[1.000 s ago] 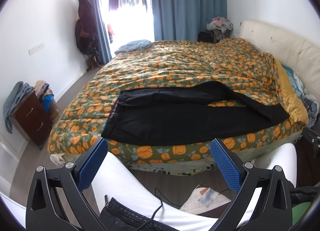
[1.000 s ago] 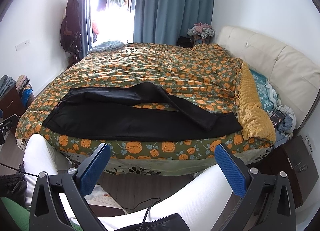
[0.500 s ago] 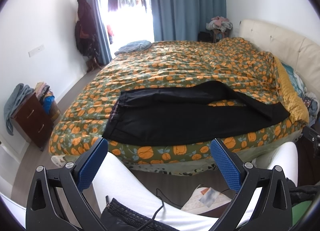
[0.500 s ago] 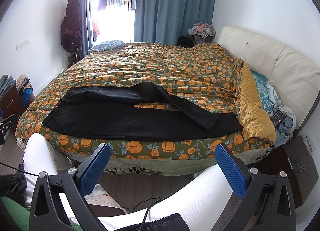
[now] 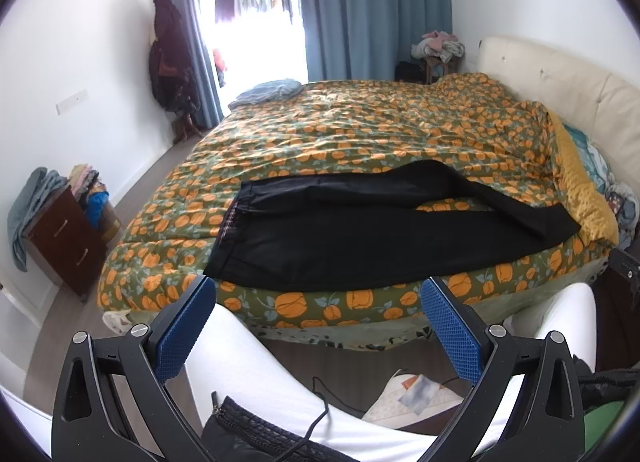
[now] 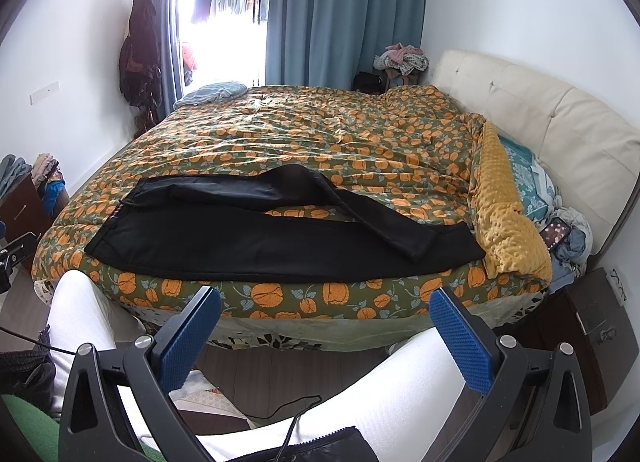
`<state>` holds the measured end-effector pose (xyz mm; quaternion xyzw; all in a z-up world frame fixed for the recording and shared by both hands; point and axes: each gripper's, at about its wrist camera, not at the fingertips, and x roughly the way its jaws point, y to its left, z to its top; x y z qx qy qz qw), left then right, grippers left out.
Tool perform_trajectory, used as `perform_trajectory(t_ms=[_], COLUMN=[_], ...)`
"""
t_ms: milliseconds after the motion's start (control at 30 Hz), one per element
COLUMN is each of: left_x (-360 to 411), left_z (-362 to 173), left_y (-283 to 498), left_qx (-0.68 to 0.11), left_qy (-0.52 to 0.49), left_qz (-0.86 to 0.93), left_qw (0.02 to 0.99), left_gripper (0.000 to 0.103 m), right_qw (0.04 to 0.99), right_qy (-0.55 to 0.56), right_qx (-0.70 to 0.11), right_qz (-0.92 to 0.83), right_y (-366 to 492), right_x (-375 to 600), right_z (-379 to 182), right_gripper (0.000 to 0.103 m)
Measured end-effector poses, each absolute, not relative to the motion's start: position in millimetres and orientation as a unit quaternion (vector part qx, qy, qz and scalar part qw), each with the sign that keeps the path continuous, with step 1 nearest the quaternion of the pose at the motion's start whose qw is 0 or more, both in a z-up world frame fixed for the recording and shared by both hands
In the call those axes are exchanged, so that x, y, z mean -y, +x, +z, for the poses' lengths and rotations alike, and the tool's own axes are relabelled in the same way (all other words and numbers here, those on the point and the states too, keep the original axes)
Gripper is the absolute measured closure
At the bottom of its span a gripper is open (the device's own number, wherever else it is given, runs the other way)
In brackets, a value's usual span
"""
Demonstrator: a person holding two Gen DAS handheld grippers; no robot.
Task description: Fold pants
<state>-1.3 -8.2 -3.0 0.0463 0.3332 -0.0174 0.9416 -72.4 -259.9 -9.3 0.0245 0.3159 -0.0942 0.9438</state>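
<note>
The black pants (image 5: 360,238) lie spread lengthwise along the near edge of the bed (image 5: 360,134), waistband to the left, with the far leg bent across the near leg toward the right end. The left hand-held gripper (image 5: 318,326) and the right hand-held gripper (image 6: 324,334) are both spread wide, empty, held above the person's white-clad legs (image 6: 380,394), apart from the pants.
</note>
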Motion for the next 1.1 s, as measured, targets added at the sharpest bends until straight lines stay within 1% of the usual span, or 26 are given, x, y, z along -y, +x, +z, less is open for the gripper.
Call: perform_trajectory(t_ms=[1100], left_x=[-4], left_z=[-10], left_y=[0], left_qx=[-0.33], left_qy=[0.055], left_qz=[-0.016], left_qw=[0.942], left_gripper=[0.001], right_qw=[0.942], right_qy=[0.022], right_qx=[-0.326], right_qz=[-0.082], right_y=[-70], right_x=[260], right_z=[-16], right_gripper=[0.0])
